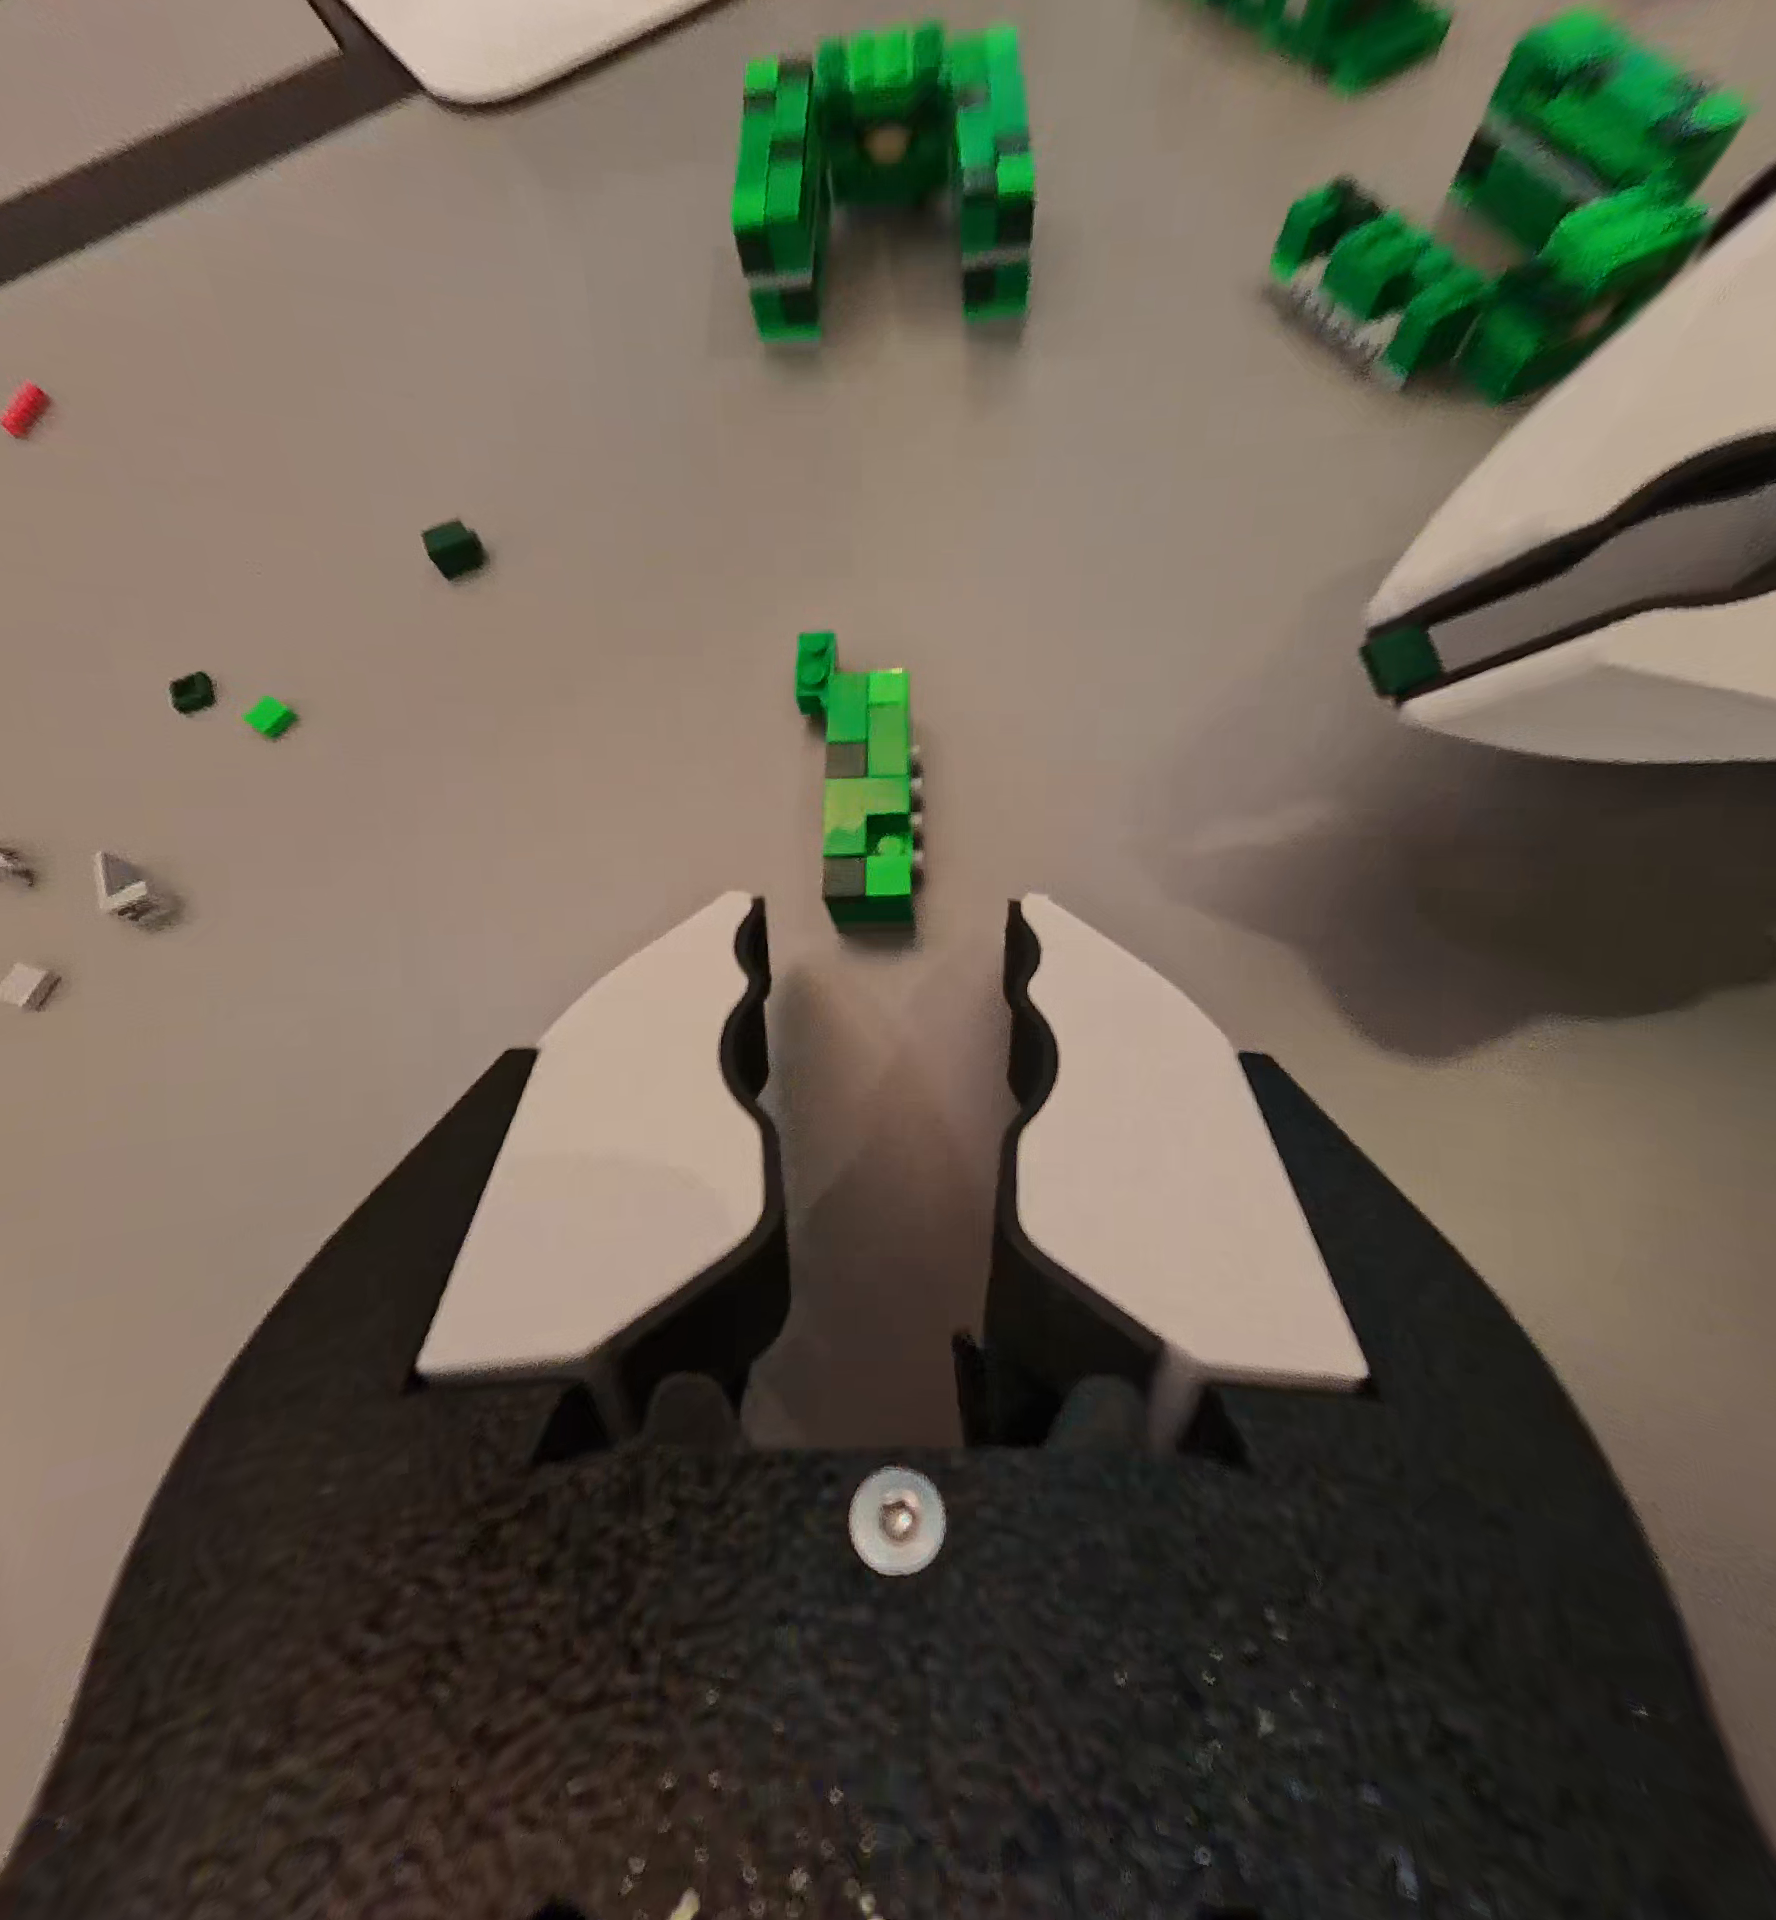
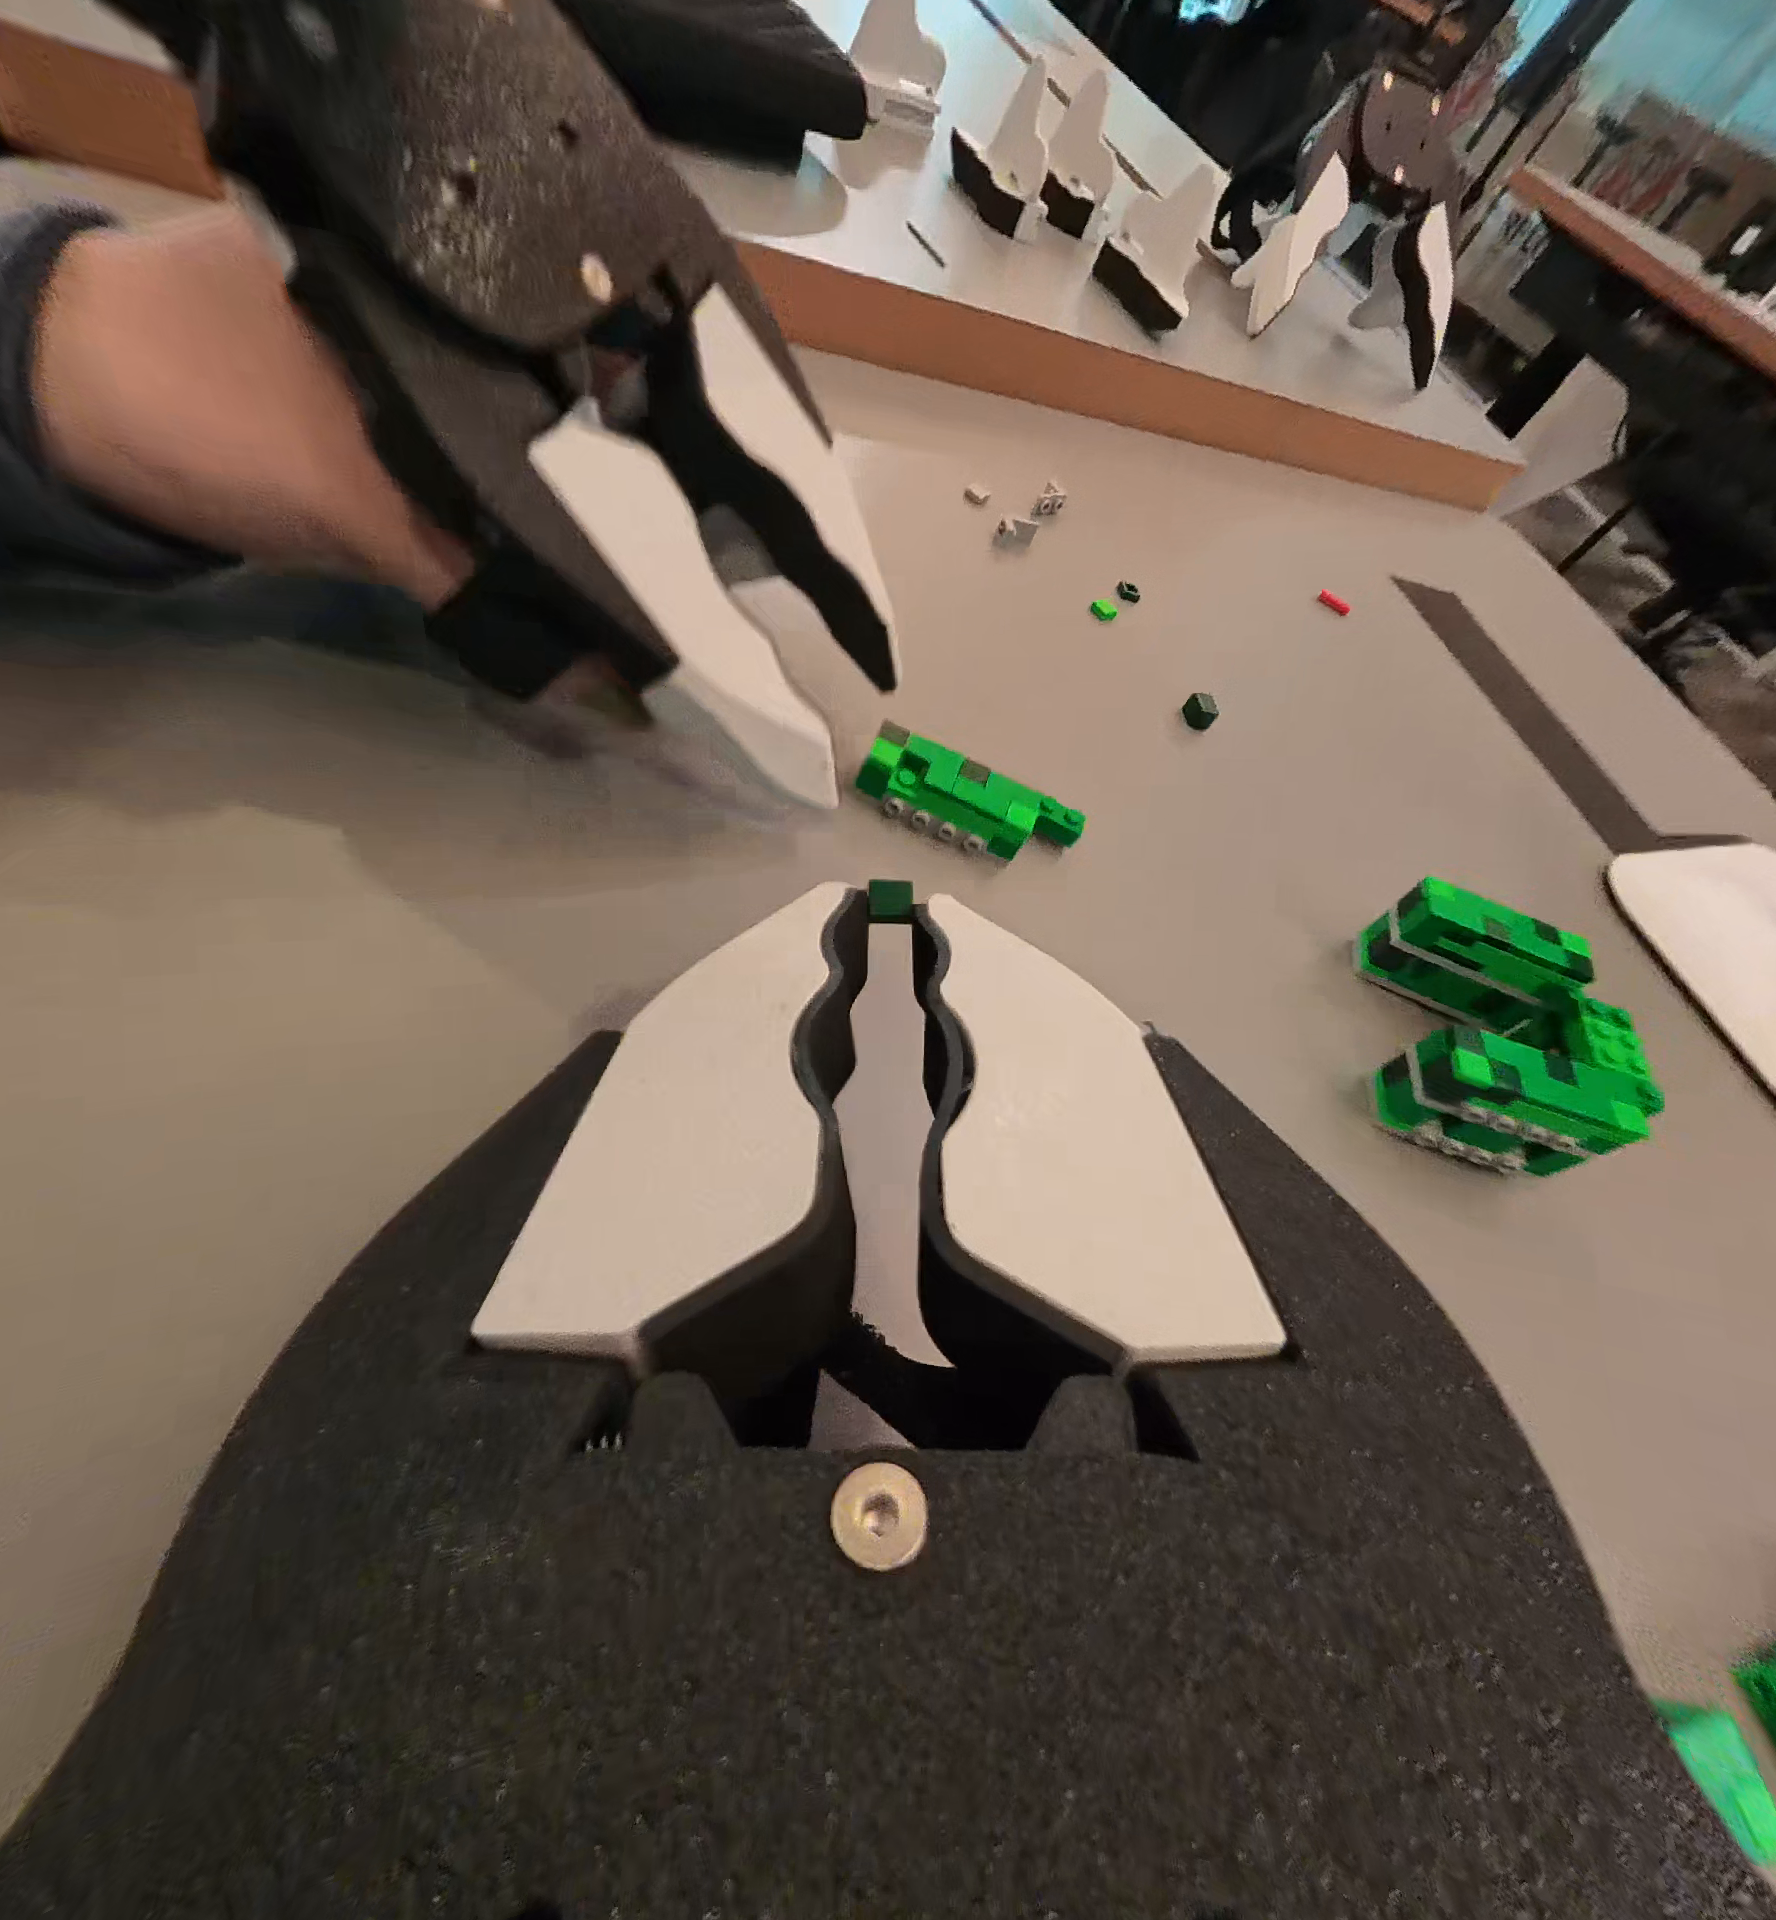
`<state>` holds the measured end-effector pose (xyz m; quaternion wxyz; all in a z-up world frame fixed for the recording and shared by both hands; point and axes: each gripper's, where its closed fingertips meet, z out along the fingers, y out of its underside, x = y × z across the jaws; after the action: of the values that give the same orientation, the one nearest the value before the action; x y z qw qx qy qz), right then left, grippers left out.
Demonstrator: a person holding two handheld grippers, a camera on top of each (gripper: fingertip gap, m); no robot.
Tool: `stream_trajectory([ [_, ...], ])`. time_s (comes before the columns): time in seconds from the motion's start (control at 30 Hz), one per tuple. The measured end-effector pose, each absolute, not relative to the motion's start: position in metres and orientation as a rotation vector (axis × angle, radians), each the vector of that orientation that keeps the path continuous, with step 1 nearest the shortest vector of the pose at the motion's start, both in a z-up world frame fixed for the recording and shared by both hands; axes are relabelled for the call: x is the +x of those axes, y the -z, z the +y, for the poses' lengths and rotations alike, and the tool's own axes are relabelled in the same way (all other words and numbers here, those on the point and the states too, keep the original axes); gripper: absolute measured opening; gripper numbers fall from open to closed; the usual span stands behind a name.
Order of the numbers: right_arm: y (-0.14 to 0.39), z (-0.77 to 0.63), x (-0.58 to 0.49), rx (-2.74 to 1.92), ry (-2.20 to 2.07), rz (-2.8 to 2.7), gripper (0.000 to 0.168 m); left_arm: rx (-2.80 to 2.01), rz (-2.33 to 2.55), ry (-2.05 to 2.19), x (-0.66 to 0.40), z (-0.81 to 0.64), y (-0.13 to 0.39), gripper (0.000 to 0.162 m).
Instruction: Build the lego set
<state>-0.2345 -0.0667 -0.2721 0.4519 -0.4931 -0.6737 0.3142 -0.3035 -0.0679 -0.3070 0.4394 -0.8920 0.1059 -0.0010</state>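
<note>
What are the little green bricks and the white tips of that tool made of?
The green strip looks like glossy moulded plastic: bright highlights, crisp studs. The left tool has white fingers, seemingly matte hard plastic with black liners; the grainy body suggests 3D printing.

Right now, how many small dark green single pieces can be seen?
3: one dark green cube loose on the table, one smaller dark green piece beside the bright green tile, and one dark green brick pinched in the right gripper. More may be hidden.

Both wrist views look down closely, sharing the green strip point(image 1: 868, 795) point(image 2: 957, 795).
</note>
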Motion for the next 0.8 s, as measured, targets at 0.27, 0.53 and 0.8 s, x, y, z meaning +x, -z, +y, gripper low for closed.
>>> stream_trajectory([
  [0.27, 0.279, -0.060, -0.278, -1.319, -0.841, -1.696, 0.008, -2.271, 0.348, 0.015, -0.305, -0.059, 0.316, 0.028],
  [0.53, 0.298, -0.054, -0.294, -1.391, -0.724, -1.792, 0.008, -2.251, 0.340, 0.024, -0.301, -0.057, 0.317, 0.016],
  [0.8, 0.301, -0.051, -0.299, -1.421, -0.730, -1.851, 0.008, -2.253, 0.314, 0.031, -0.301, -0.057, 0.317, 0.016],
])
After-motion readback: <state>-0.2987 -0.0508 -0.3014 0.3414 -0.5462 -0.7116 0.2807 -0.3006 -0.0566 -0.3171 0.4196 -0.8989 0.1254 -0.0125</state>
